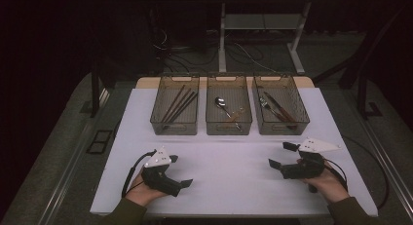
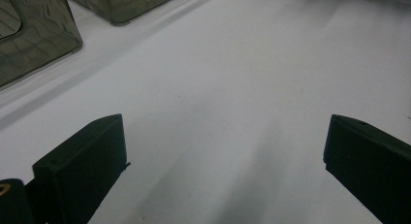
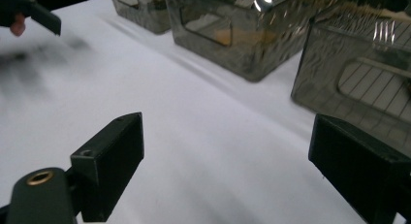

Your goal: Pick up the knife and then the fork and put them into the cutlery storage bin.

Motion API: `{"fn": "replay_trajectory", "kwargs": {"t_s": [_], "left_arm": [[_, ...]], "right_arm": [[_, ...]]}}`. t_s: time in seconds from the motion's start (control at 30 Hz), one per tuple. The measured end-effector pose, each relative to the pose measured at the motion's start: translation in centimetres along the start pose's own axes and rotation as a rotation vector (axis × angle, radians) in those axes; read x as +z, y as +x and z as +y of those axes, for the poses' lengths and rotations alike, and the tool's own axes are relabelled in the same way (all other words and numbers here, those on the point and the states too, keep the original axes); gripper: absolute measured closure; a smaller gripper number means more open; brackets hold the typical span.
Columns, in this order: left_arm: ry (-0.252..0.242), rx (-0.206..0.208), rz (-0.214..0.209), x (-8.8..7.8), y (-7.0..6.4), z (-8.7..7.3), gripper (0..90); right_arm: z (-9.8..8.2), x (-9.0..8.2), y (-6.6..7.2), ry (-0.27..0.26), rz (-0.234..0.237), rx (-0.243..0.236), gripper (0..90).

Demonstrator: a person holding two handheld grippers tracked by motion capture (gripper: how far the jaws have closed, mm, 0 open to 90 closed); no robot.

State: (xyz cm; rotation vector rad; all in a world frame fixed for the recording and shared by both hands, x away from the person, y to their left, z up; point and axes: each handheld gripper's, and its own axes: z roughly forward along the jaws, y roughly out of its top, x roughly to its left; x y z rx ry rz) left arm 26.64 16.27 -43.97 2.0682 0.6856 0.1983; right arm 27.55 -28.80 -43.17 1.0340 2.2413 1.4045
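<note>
Right gripper (image 1: 279,155), jaws apart, hovers near the table's (image 1: 234,161) front-right edge.

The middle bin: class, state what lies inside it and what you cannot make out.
Inside the middle bin, the high view shows a metal spoon with a wooden-looking utensil lying across it. The bin's tinted front wall blurs whatever lies along the floor nearest the person.
</note>
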Motion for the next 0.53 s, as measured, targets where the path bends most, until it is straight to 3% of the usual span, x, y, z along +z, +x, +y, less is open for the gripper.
{"fn": "replay_trajectory", "kwargs": {"t_s": [0.53], "left_arm": [[-0.009, -0.002, 0.002, -0.1, 0.0, 0.0, 0.8]], "right_arm": [[-2.2, -0.8, 0.3, 0.054, 0.017, -0.001, 12.2]]}}
